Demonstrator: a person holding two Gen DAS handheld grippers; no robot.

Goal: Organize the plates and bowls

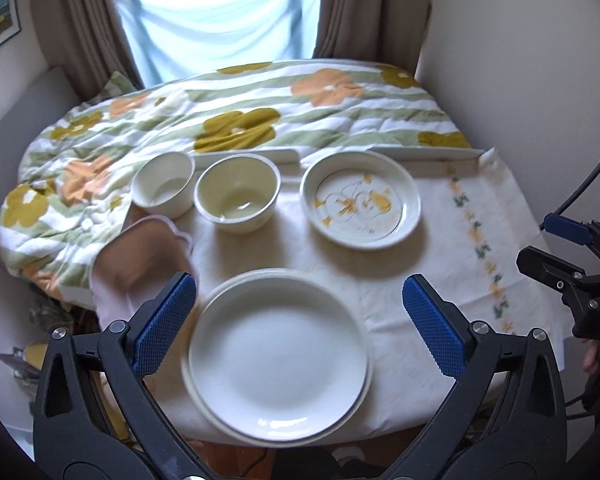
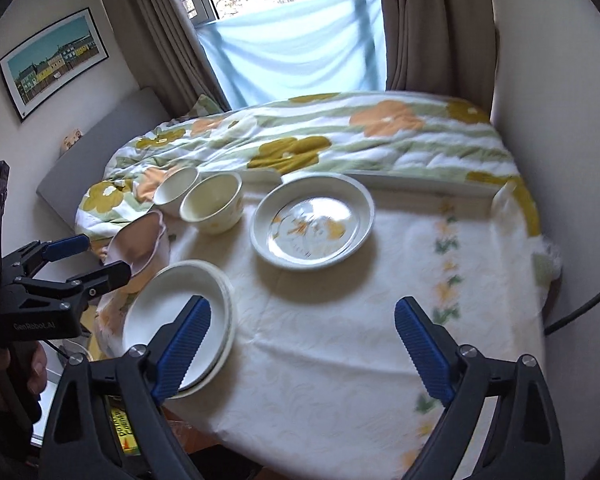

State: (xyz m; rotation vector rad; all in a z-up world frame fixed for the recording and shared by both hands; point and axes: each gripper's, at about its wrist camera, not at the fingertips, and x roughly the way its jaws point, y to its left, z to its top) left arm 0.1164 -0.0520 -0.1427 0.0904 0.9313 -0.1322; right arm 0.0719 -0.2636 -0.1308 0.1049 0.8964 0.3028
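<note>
The left tongs [image 1: 300,320] are standing wide apart, hovering over the stacked white plates [image 1: 278,354]. The right tongs [image 2: 302,348] are also gaping, holding nothing above the counter [image 2: 340,360]. Beyond them are sitting the flowered plate [image 1: 360,199] and two bowls [image 1: 237,192], side by side.

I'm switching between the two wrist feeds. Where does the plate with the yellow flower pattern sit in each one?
Left wrist view: the flowered plate is right of centre, past the stacked white plates, right of the two bowls.
Right wrist view: the flowered plate is near the centre, up and right of the white plates.
Shared landmark: the larger bowl, just left of the plate in both.
</note>
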